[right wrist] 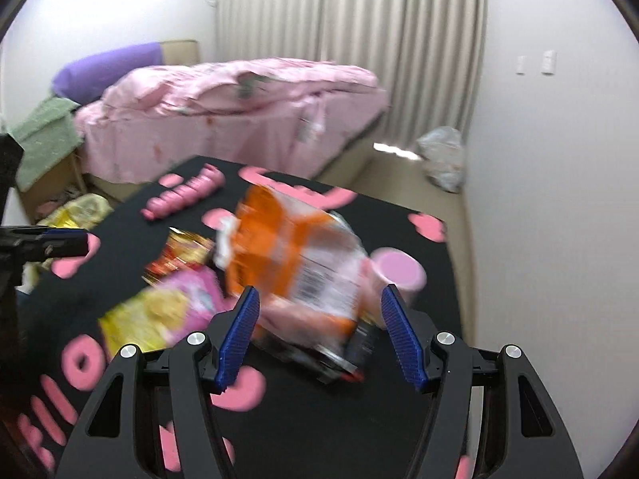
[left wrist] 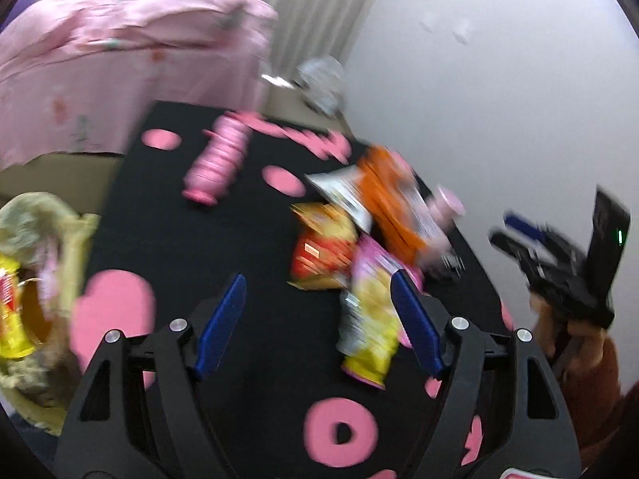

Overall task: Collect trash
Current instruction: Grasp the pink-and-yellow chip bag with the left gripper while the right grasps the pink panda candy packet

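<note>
Trash lies on a black table (left wrist: 179,247) with pink shapes, and both views are blurred. My left gripper (left wrist: 317,283) is open above the table. A yellow-pink packet (left wrist: 371,319) lies by its right finger, untouched, and a red-yellow packet (left wrist: 323,251) sits just beyond. My right gripper (right wrist: 319,291) is open over the near end of an orange packet (right wrist: 295,255), its pads not pressing it. A pink bottle (left wrist: 217,163) lies on its side at the far end. A pink cup (right wrist: 397,271) stands behind the orange packet.
A yellowish bag (left wrist: 40,279) holding wrappers sits off the table's left edge. A bed with a pink cover (right wrist: 239,111) stands behind the table. A clear plastic bag (right wrist: 443,155) lies on the floor by the curtain. A white wall is close on the right.
</note>
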Demonstrator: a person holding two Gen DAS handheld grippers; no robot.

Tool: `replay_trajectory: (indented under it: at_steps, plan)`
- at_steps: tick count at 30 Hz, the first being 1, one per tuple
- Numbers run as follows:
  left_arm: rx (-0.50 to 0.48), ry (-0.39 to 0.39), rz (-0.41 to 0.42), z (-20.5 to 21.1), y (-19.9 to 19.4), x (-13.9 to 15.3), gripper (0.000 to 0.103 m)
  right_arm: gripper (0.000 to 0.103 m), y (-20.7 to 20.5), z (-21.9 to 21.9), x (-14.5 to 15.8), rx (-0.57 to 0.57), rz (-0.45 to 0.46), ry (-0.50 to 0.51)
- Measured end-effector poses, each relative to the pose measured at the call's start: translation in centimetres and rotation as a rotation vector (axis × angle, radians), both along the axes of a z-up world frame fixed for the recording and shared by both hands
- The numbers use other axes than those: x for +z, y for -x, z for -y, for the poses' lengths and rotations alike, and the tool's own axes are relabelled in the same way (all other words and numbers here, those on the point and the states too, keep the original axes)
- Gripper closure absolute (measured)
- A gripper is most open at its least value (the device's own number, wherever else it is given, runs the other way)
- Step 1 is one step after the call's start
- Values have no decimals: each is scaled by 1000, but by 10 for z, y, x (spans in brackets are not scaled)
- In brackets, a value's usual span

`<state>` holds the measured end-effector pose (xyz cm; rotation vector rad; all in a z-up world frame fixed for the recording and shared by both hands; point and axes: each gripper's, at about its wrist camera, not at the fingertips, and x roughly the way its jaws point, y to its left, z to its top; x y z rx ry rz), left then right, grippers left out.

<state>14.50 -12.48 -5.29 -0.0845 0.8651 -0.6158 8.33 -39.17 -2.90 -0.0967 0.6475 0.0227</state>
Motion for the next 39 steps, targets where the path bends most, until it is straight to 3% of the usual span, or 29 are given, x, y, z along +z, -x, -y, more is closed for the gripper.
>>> replay_trajectory:
  at_steps: [4, 10, 12, 13, 14, 16, 18, 21, 28, 33, 36, 39]
  plan:
    - [-126, -109, 6, 52, 6, -17, 43, 43, 8, 15, -17, -63, -25, -1]
    - [-113, -112, -127, 71, -17, -46, 53, 43, 21, 15, -25, -96, -20, 13]
    - [-111, -110, -137, 70, -16, -52, 64, 43, 20, 17, -29, -87, -34, -2]
    - [-113, -117, -144, 69, -15, -52, 79, 43, 18, 19, -32, -85, -45, -19]
    - [-116, -116, -162, 67, -14, -53, 87, 43, 16, 24, -36, -78, -57, -52]
    - [-104, -103, -164, 58, -8, -51, 95, 43, 11, 31, -42, -63, -79, -122]
    - [-95, -112, -137, 50, -1, -45, 96, 43, 3, 39, -48, -62, -116, -213]
    - [-46, -120, -105, 27, 7, -38, 96, 43, -5, 46, -54, -72, -137, -268]
    - [82, -87, -94, -25, 8, -28, 96, 43, -10, 7, -42, 55, -90, -144]
    - [127, -45, -76, -46, 10, -19, 80, 43, -15, -23, -37, 160, -110, -204]
    - [130, -23, -69, -45, 12, -17, 73, 43, -22, -40, -50, 157, -177, -272]
    - [127, -25, -72, -43, 14, -20, 71, 43, -24, -58, -64, 129, -220, -247]
